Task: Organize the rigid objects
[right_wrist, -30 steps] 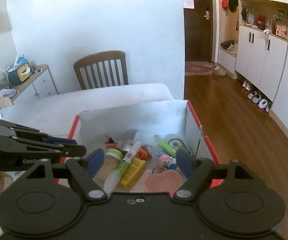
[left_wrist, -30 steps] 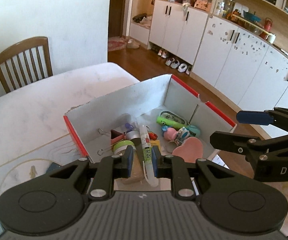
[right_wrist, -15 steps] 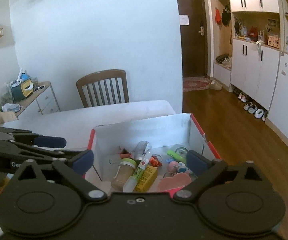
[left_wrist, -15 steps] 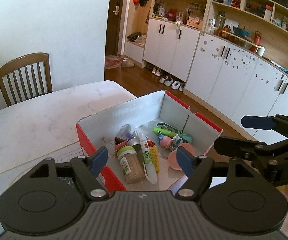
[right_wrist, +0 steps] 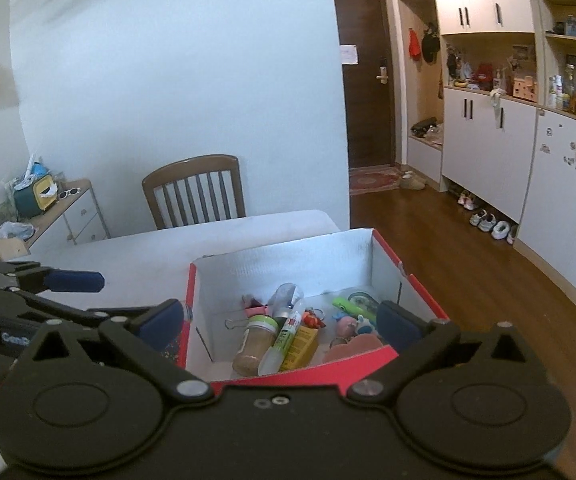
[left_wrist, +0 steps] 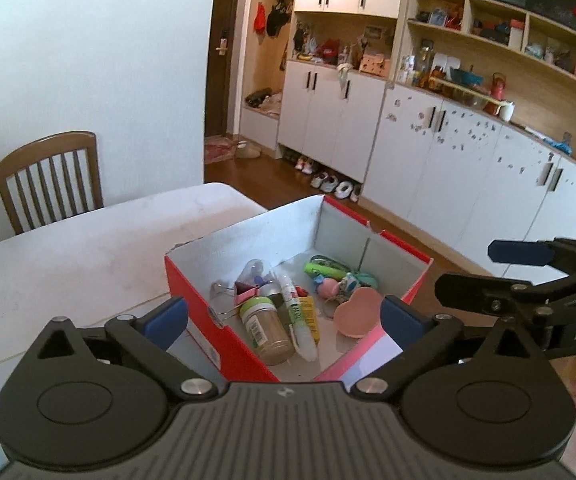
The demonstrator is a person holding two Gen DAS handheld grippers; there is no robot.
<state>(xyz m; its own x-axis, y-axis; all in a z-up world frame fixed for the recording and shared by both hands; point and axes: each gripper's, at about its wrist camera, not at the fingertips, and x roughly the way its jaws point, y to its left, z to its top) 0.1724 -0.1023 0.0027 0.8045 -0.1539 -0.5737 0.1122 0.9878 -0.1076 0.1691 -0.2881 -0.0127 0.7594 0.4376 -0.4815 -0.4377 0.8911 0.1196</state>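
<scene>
A red cardboard box (left_wrist: 208,312) with a white inside (right_wrist: 288,268) stands on the white table. In it lie a brown jar with a green lid (left_wrist: 266,330), a white glue tube (left_wrist: 295,316), a yellow packet (right_wrist: 299,346), a pink heart-shaped dish (left_wrist: 357,312), a green marker (left_wrist: 323,270), binder clips and small toys. My left gripper (left_wrist: 284,322) is open and empty, above and in front of the box. My right gripper (right_wrist: 280,322) is open and empty, also raised in front of the box.
The white table (left_wrist: 68,252) reaches to the far left. A wooden chair (right_wrist: 194,190) stands behind it by the white wall. White cabinets (left_wrist: 447,160) and a wooden floor (right_wrist: 467,264) lie to the right. A small dresser (right_wrist: 64,216) stands at the far left.
My left gripper let go of the white glue tube in the box, opened wide, and drew back and up. My right gripper also rose and pulled back.
</scene>
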